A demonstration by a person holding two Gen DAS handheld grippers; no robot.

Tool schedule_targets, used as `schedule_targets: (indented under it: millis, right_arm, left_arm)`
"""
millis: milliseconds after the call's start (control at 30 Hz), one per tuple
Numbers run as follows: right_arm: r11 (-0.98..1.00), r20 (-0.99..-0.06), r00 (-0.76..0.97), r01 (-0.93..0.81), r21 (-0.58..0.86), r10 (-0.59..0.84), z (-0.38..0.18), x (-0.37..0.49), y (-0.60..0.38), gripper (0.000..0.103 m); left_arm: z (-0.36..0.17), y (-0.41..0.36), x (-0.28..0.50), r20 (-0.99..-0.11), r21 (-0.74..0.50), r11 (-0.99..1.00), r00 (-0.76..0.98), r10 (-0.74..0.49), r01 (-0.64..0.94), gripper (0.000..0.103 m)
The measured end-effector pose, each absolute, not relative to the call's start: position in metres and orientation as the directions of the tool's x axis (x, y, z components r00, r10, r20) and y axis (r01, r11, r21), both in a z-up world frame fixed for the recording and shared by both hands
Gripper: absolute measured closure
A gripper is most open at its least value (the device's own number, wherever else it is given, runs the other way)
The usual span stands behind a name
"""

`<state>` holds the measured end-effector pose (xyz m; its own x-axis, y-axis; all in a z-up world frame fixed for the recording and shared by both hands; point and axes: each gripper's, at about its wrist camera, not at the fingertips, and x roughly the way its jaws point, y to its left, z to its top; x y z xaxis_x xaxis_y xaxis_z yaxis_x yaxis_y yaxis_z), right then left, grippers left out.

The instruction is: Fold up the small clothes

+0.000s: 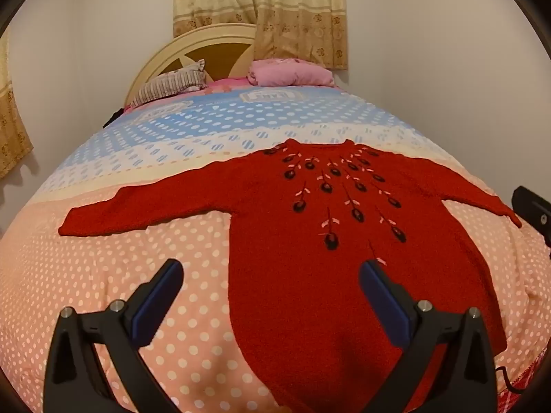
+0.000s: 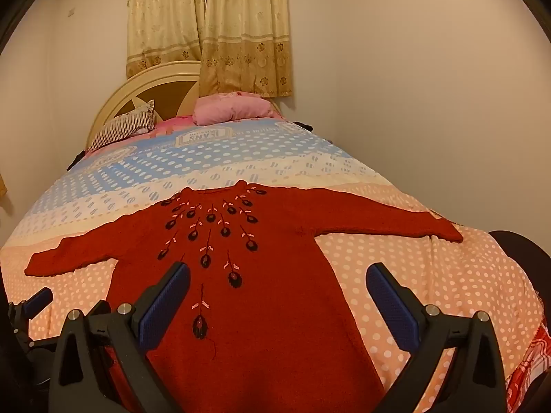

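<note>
On the bed [image 1: 103, 292] lies one red sweater [image 1: 310, 258] spread flat, two pillows [image 1: 289, 74] behind; left gripper [image 1: 272, 275] and right gripper [image 2: 279, 278] both gape wide, holding nothing

Both cams sit low at the foot of the bed [image 1: 103, 275], tilted down, facing the headboard [image 1: 193, 44]. Left cam rides over the sweater's [image 1: 310, 275] left side, right cam over its right, both close. Shared: sweater, bedspread, pillows, curtain [image 1: 258, 7].
</note>
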<state>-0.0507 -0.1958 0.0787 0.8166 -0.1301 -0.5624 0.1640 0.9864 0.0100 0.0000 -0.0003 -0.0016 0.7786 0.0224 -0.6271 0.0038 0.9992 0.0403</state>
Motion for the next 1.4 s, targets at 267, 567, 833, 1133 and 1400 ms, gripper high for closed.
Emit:
schedule_targets:
  millis: [267, 567, 833, 1133, 1400]
  right_arm:
    - [0.986, -0.566, 0.814, 0.165, 0.006, -0.132, 0.078, -0.050, -0.194, 0.001]
    - [0.986, -0.568, 0.812, 0.165, -0.001, -0.136, 0.072, -0.049, -0.194, 0.001]
    - [0.986, -0.571, 0.809, 0.165, -0.003, -0.137, 0.072, -0.048, -0.192, 0.001]
    - [0.986, -0.573, 0.808, 0.165, -0.004, -0.138, 0.071, -0.048, -0.193, 0.001]
    - [0.986, -0.572, 0.808, 0.164, -0.006, -0.138, 0.070, -0.047, -0.192, 0.001]
  left_arm:
    - [-0.011, 0.005, 0.003, -0.655, -0.007, 1.000, 0.755, -0.006, 0.003, 0.000]
    - [-0.011, 0.008, 0.002, -0.661, -0.019, 1.000, 0.750, -0.008, -0.007, 0.000]
    - [-0.003, 0.000, -0.002, -0.639, 0.017, 1.000, 0.769, 0.010, 0.001, 0.000]
    - [-0.003, -0.001, -0.002, -0.635, 0.027, 1.000, 0.772, 0.019, -0.002, 0.000]
    - [-0.002, 0.002, -0.003, -0.635, 0.009, 1.000, 0.772, 0.004, 0.002, 0.000]
